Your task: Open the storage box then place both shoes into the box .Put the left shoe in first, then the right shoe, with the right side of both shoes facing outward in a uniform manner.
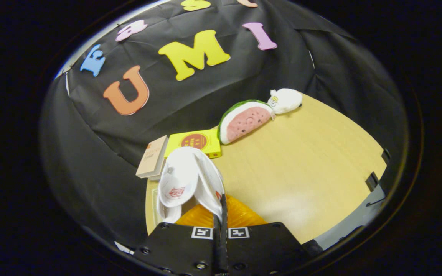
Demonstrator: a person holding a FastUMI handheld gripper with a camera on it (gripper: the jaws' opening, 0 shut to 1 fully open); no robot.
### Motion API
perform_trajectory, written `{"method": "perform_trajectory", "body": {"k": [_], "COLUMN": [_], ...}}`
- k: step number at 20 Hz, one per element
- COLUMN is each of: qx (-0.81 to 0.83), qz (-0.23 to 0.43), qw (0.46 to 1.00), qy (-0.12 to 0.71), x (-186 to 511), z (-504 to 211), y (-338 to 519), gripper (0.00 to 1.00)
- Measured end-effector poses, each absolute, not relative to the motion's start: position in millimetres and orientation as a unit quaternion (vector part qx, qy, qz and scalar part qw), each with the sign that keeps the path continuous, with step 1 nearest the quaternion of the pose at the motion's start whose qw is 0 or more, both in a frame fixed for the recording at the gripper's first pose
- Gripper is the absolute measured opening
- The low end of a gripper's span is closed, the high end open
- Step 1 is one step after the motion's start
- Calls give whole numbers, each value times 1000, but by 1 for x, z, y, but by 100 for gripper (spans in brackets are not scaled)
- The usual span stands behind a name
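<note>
In the gripper view, the gripper [221, 218] has its two fingers drawn almost together, pinching the thin white rim of a shoe [186, 180] between them, so it is closed on that shoe. The white shoe is lifted clear and hangs tilted just ahead of the fingers, its opening turned toward the camera, with a small red mark visible on the insole. Directly under the shoe and just beyond the fingertips lies a ribbed orange surface [240, 216]; whether this belongs to the storage box cannot be told. All of this sits at the near left part of a light wooden table [305, 165]. Farther back, behind the shoe, a yellow box [196, 142] with a round red emblem lies flat, and just left of it a pale tan book [152, 157] stands tilted at the table's edge. To the right of the yellow box, touching its far corner, rests a watermelon-slice plush [242, 120], and a small white plush [285, 100] lies against the far right end of the slice, near the black cloth wall.
</note>
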State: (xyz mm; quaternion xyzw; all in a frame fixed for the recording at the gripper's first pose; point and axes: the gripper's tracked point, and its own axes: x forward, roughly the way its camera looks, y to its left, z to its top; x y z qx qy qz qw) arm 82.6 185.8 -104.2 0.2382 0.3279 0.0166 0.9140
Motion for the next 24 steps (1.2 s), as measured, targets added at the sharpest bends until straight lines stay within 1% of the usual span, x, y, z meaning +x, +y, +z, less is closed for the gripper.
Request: {"method": "perform_trajectory", "body": {"k": [3,7,11,17,24], "qx": [243,238,238,224,190], "qz": [16,0,-20,-30,-44], "qw": [913,911,907,909,927], "qy": [326,338,346,350,321], "x": [88,91,94,93,103], "z": [-112,-136,-162,-191,-203], "y": [226,252,258,266,256], "gripper": [0,0,0,0,0]}}
